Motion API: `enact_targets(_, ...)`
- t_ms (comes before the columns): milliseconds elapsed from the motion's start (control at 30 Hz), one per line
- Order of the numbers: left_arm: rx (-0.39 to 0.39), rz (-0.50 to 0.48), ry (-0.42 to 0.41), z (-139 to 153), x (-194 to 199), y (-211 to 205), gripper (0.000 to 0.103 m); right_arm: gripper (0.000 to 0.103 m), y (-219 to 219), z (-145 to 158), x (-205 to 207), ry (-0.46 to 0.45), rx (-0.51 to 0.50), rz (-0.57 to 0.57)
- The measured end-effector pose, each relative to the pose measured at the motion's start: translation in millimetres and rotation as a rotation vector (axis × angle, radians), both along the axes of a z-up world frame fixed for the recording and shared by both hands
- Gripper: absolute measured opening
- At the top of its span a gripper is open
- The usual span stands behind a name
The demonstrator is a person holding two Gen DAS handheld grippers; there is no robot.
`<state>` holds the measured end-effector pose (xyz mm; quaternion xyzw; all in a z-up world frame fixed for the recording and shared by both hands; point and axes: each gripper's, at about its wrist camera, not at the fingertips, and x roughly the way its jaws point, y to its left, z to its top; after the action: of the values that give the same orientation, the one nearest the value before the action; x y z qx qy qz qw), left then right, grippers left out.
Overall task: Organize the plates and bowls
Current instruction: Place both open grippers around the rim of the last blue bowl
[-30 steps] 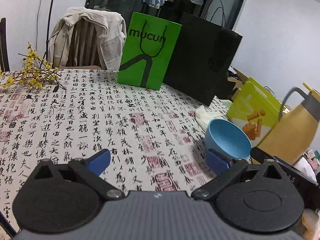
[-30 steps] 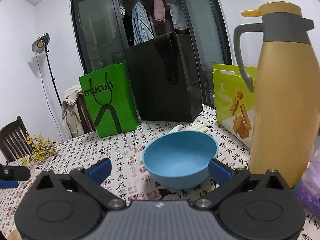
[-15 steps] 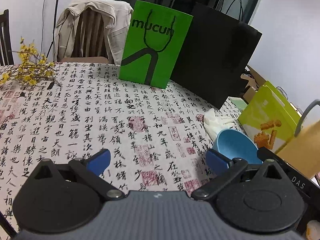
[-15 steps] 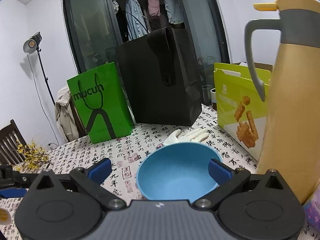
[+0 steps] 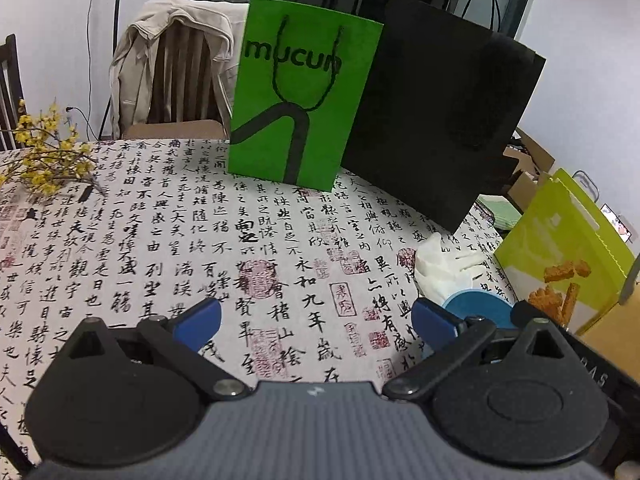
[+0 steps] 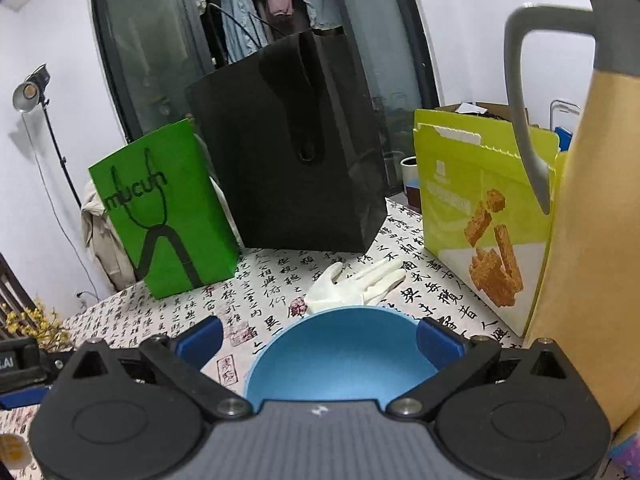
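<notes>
A table covered with a calligraphy-print tablecloth point(image 5: 168, 240) fills both wrist views. At twelve o'clock in the right wrist view a tall black paper bag point(image 6: 296, 152) stands upright, with a green "mucun" shopping bag point(image 6: 160, 208) just beside it at ten o'clock; the left wrist view shows the same pair, green bag point(image 5: 300, 92) in front and the black one point(image 5: 440, 120) at one o'clock. A gold thermos jug with a grey handle point(image 6: 592, 220) rises along the right edge at three o'clock, and a lime-green snack box point(image 6: 480, 216) stands next to it at two o'clock. A chair draped with a beige jacket point(image 5: 172, 60) sits beyond the table at eleven o'clock in the left view, and a spray of yellow flowers point(image 5: 44, 156) lies at nine o'clock. The blue bowl point(image 6: 344, 356) sits upright on the cloth, directly between the spread fingers of the right gripper point(image 6: 320, 338), whose blue pads flank its rim without clearly touching. A white glove point(image 6: 352, 284) lies just behind the bowl. The left gripper point(image 5: 316, 320) hovers over bare cloth with its fingers also spread wide, holding nothing, the bowl at four o'clock.
</notes>
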<state>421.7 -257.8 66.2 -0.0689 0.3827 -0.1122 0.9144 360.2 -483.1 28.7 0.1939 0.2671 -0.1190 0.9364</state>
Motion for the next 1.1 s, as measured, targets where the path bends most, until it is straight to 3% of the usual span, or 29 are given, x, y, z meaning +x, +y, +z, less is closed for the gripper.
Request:
enact_targets(633,0.030,-0.022,0.047,-27,25,-34,0.103,0.103,-22,-29,-1,0.014,0.033,-0.037)
enact_targets(1100,0.028,-0.078,0.082,-44,27,-67,0.103,0.091,-39,-43,-6,0.054,0.094,-0.092)
